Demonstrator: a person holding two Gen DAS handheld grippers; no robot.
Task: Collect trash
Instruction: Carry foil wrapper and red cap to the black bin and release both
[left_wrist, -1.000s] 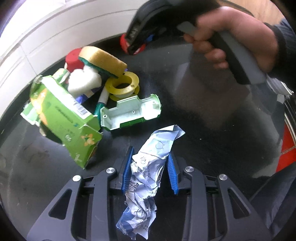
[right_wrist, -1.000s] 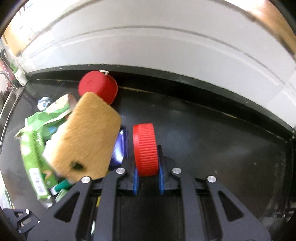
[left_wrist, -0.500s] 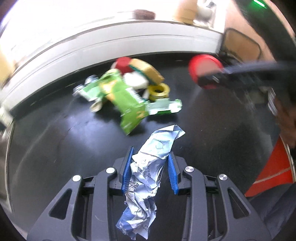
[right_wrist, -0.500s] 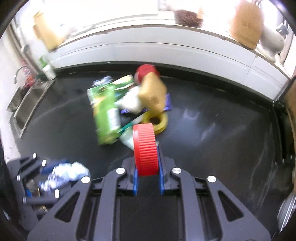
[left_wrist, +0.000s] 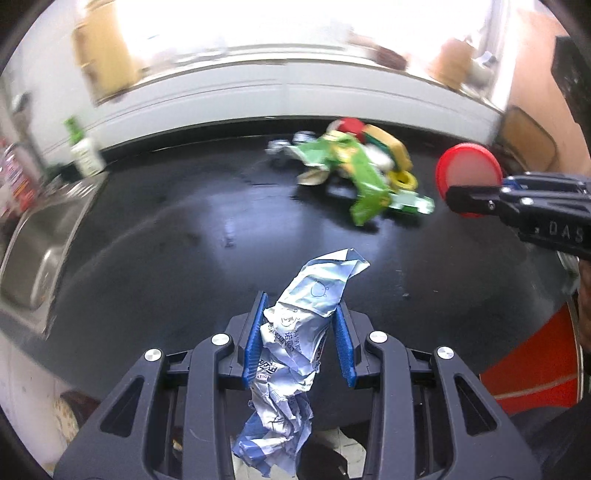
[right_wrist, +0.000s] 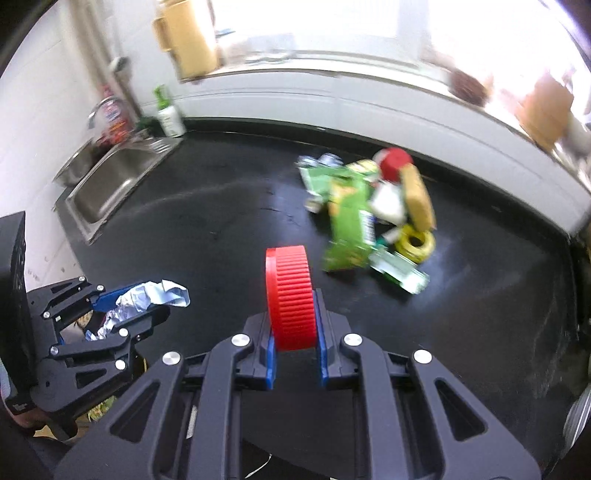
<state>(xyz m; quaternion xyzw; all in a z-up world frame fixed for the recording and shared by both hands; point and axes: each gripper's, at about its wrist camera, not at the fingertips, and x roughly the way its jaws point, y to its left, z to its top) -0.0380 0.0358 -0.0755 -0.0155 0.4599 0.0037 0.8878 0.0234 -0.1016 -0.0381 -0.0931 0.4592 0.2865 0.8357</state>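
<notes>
My left gripper (left_wrist: 300, 334) is shut on a crumpled white-and-blue wrapper (left_wrist: 295, 332), which hangs down past its blue pads. My right gripper (right_wrist: 293, 334) is shut on a ribbed red lid (right_wrist: 291, 295), held on edge. Each wrist view shows the other hand: the red lid (left_wrist: 467, 177) at the right in the left wrist view, the wrapper (right_wrist: 147, 299) at the lower left in the right wrist view. Both grippers hover near the front of the black counter (right_wrist: 221, 229), well away from the trash pile with its green carton (right_wrist: 349, 229).
The pile also holds a sponge (right_wrist: 417, 199), a yellow tape roll (right_wrist: 415, 242), a red cap (right_wrist: 395, 164) and a pale green plastic piece (right_wrist: 400, 275). A steel sink (right_wrist: 107, 184) and a bottle (right_wrist: 170, 116) stand at the left. A red bin (left_wrist: 535, 365) sits lower right.
Both grippers have pulled back and up from the trash pile, each keeping its item. The pile now looks small and far, and the sink has come into view.
</notes>
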